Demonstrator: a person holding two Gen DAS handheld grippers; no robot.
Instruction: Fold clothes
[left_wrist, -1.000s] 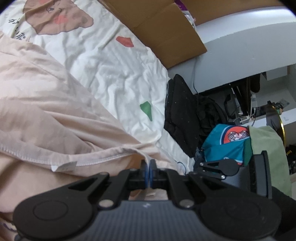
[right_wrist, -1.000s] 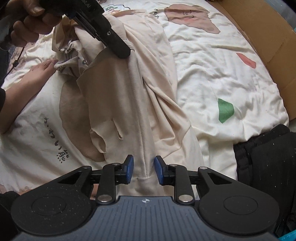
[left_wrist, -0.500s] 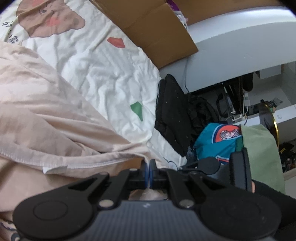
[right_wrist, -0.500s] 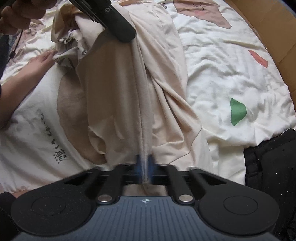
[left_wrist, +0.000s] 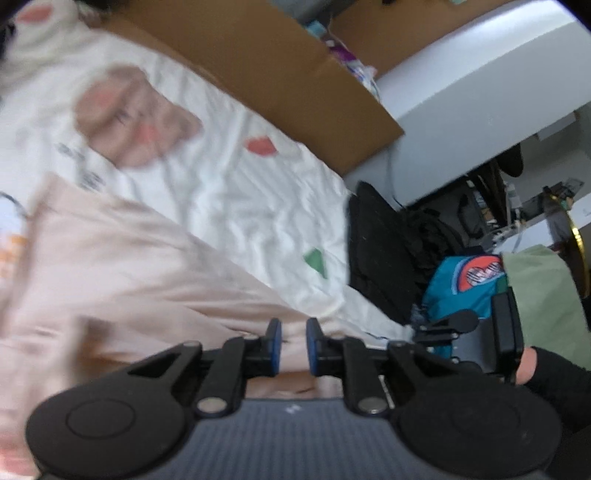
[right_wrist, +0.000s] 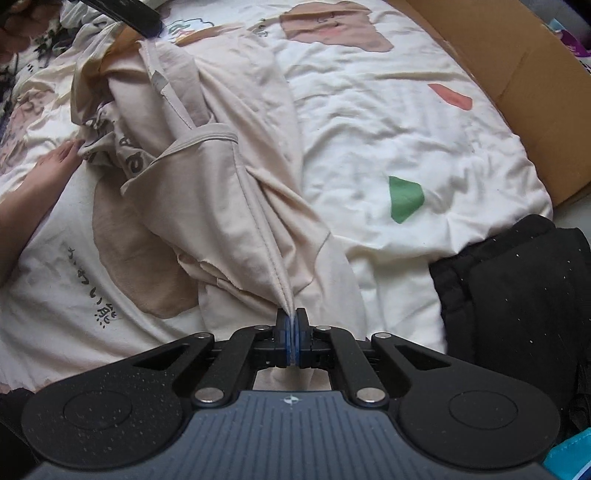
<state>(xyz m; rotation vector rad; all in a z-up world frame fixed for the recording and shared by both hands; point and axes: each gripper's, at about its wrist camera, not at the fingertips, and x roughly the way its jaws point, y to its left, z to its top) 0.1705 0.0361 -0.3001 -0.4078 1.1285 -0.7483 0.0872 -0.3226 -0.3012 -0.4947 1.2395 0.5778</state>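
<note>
A beige garment (right_wrist: 221, 184) lies crumpled on the printed bedsheet (right_wrist: 369, 129). My right gripper (right_wrist: 293, 332) is shut on a gathered fold of it near the bed's front edge, and the cloth runs up from the pads in a tight pleat. In the blurred left wrist view, my left gripper (left_wrist: 293, 343) hovers over the beige garment (left_wrist: 129, 266). Its jaws are opening with nothing between the pads. One left finger (right_wrist: 125, 14) shows at the top left of the right wrist view, just above the garment's far end.
A cardboard box (right_wrist: 517, 92) borders the bed on the right. Black clothes (right_wrist: 509, 288) hang off the bed corner. A person's bare limb (right_wrist: 40, 173) rests on the sheet at the left. Beyond the bed are a teal bag (left_wrist: 461, 284) and green cloth (left_wrist: 543, 295).
My left gripper has let go of the garment's hem, opened and lifted away. My right gripper has closed on a fold of the garment.
</note>
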